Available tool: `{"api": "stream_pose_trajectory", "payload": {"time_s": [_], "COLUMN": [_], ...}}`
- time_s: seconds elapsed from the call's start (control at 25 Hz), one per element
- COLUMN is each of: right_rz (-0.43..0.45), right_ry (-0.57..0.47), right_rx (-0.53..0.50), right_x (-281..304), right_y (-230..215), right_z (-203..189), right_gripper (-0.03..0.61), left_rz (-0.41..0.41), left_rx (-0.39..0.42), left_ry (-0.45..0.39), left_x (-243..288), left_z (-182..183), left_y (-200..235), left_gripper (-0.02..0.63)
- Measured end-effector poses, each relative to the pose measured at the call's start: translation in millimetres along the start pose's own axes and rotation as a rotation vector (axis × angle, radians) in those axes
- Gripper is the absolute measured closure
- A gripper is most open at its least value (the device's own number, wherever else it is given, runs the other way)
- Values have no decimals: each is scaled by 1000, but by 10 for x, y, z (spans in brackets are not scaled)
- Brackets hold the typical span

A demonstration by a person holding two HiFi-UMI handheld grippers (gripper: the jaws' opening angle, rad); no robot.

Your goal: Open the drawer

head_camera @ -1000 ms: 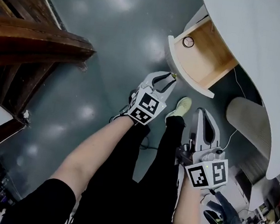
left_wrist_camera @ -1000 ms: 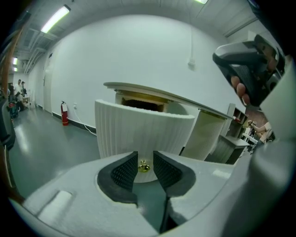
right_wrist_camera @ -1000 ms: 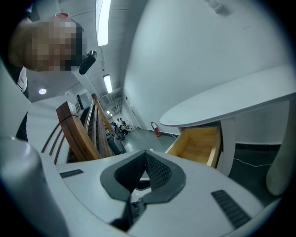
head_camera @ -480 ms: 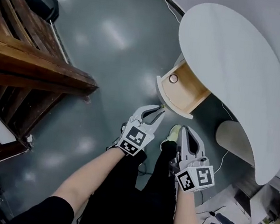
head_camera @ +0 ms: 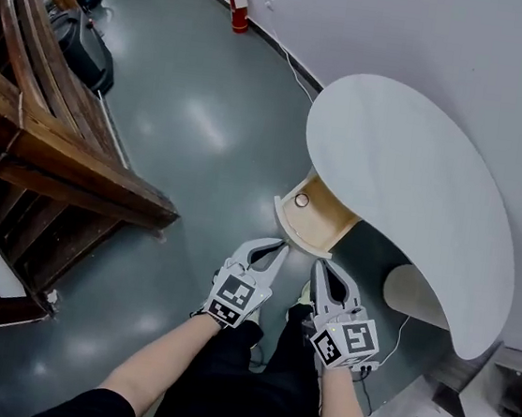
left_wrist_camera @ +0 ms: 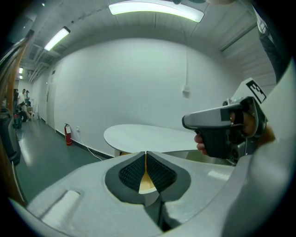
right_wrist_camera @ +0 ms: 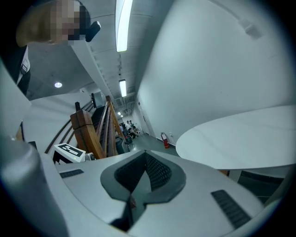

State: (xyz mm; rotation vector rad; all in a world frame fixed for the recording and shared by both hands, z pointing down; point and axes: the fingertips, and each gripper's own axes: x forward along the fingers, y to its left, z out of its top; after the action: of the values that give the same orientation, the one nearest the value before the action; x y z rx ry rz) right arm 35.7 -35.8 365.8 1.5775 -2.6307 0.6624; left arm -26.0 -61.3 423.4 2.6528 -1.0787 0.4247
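Nearest the head camera, left tool (head_camera: 283, 246): jaws have just been closing, tips together, nothing between them. Beside it, right tool (head_camera: 316, 263): jaws together, likewise empty. Just beyond both tips, pale wooden drawer with curved white front (head_camera: 297, 237) stands pulled out from under white oval bench (head_camera: 408, 164). A small round object (head_camera: 302, 199) lies inside it. Far back, red fire extinguisher (head_camera: 238, 7) against the wall.
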Motion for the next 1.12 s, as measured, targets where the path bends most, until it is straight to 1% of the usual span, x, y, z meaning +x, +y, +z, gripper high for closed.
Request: {"api": "stream_pose_trajectory", "payload": {"time_s": [0.16,0.24,0.36,0.76,0.96,1.12], "right_rz": [9,15,20,18,24,15], "right_ry": [-13,-18,-29,-73,-100,-117], "right_rx": [-38,-58,-82,-132,-160,-183], "right_x": [-7,-9,19,16,-28,-32], "right_y": [63,88,164,261,319,327], "right_z": [250,389,602,1153,1473,1652], "right_gripper": [563,563,563,563,563,565], "left_rz": [2,-5,-12,-30,-47,-55], "left_rx": [-16,-28,-26,-27,-36,-23], "left_ry": [-14,-34,-65,-151,-200,-228], "left_x": [-102,-153,-254,-465,-532,-573], "left_z": [332,528,805,1560,1904,2133], "left_y": [-58,-100,-104,-96,-196,-227], "left_gripper": [603,603,604,603,604,604]}}
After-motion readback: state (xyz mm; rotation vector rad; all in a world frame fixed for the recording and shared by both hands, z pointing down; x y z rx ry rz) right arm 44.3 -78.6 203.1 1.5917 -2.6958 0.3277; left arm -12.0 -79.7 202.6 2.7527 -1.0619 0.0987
